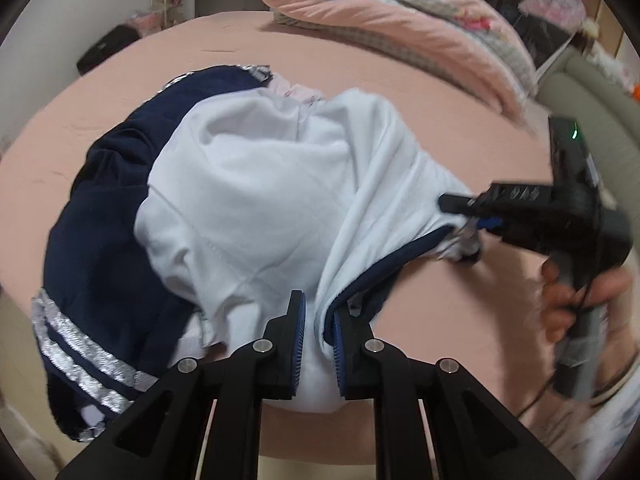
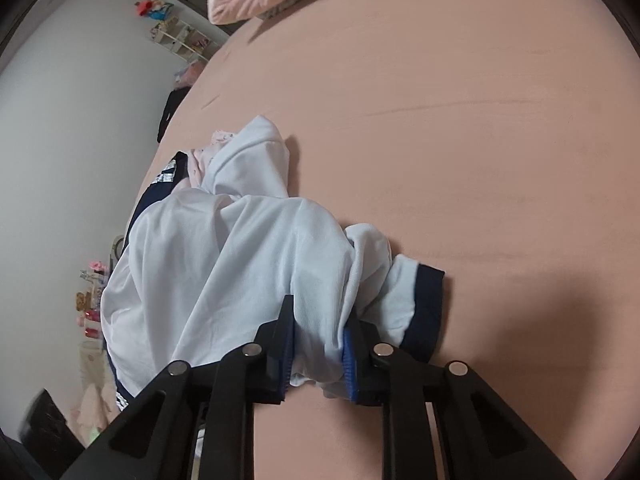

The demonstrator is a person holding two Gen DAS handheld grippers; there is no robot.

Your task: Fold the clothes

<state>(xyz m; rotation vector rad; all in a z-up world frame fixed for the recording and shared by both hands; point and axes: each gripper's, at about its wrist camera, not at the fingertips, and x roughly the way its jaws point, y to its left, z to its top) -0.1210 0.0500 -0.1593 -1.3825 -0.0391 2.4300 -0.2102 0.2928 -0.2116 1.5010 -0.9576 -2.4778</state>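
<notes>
Gripping the same garment from two sides, both hand-held tools were closed down on a pale blue-white shirt [image 1: 256,184] that sat bunched on a pink bedsheet [image 1: 460,312]. The left gripper [image 1: 318,344] had its blue-padded fingers narrowed around a wad of the shirt's cloth beside a navy-trimmed edge, and the right gripper [image 2: 318,344] pinched another gather of the same fabric, close to a sleeve with a navy cuff [image 2: 424,312]. From the left wrist view the right gripper [image 1: 472,210] reached in from the side, carried by a hand [image 1: 576,300], its jaws pressed onto the shirt's edge. Holding two separated spots looked meant for drawing the cloth taut and spreading it flat, since the shirt lay crumpled with no crisp fold lines. Beneath and beside it lay a navy garment with silver stripes [image 1: 92,344] and a scrap of pink printed cloth [image 2: 204,152], so lifting the shirt would likely also free it from that pile. A folded pink quilt [image 1: 392,12] rested well apart at the far end of the bed.
</notes>
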